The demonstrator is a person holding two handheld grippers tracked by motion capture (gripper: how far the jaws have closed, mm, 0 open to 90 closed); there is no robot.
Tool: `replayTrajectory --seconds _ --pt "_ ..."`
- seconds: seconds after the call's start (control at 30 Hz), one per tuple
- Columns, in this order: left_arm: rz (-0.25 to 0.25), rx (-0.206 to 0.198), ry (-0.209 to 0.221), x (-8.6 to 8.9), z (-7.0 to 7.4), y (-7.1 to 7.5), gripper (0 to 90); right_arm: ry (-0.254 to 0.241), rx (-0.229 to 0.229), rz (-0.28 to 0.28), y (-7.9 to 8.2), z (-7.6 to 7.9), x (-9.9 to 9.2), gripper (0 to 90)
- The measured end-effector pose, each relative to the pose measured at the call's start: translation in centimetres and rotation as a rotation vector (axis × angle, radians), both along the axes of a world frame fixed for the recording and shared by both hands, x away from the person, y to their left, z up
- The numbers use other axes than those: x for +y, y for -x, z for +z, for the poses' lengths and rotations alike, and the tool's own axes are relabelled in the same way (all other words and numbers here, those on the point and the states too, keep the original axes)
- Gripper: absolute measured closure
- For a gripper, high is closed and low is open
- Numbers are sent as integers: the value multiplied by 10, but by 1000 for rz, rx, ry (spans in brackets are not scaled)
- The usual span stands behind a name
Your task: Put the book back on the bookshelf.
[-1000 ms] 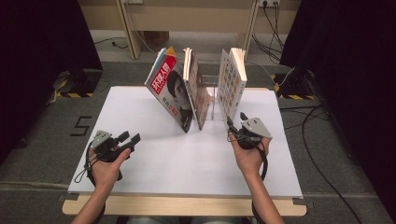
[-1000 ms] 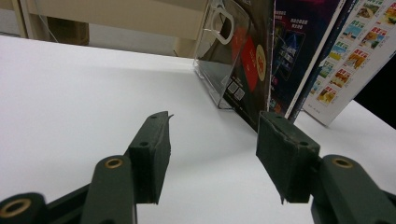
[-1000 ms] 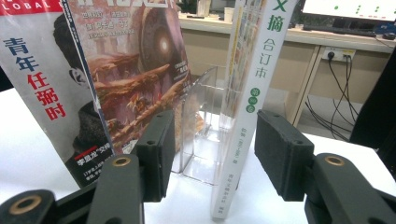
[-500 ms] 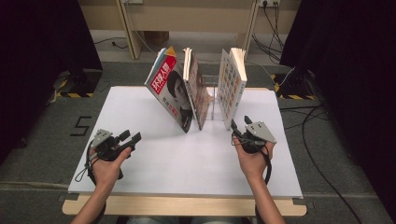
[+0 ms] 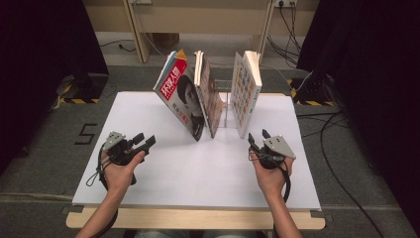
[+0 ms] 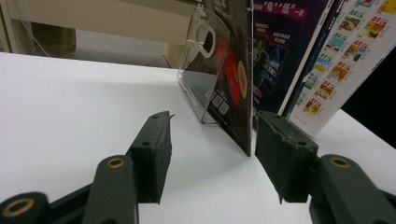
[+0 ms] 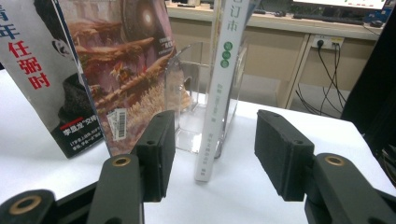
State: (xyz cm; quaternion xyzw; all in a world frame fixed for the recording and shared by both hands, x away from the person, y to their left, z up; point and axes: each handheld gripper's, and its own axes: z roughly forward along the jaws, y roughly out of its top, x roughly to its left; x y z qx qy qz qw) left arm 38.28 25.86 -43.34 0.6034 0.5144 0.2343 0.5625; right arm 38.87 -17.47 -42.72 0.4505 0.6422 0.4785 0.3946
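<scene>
A clear rack (image 5: 226,106) at the far middle of the white table (image 5: 198,173) holds three items. A red-titled magazine (image 5: 179,99) leans left, a second magazine (image 5: 207,96) stands beside it, and a white book (image 5: 246,94) stands at the right. My left gripper (image 5: 144,142) rests at the near left, open and holding nothing, pointing at the rack (image 6: 201,60) and the magazine's back cover (image 6: 233,79). My right gripper (image 5: 259,136) is just in front of the white book, open and holding nothing. The book's spine (image 7: 219,88) shows beyond the jaws, untouched.
Cables (image 5: 341,148) trail over the floor at the right. Wooden furniture legs (image 5: 136,29) stand behind the table. A "5" mark (image 5: 86,134) lies on the floor at the left. Dark curtains flank both sides.
My right gripper has slid a little to the right and toward the near edge, away from the white book, its jaws staying open. The left gripper has kept still.
</scene>
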Motion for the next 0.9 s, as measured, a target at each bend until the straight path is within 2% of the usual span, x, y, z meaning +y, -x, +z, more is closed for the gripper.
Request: replayTrajectory --seconds 0.47,0.67,0.7,0.9 --pt "-24 -6 14 -17 13 -21 459 2 19 -9 6 -9 -6 486" --pt "-34 -17 28 -26 26 -34 471 1 26 -8 7 -12 -6 486" --pt "-39 -18 30 -30 30 -40 472 1 31 -7 7 -13 -5 486" --pt "-32 -24 35 -38 40 -54 472 5 34 -5 7 -15 -6 486"
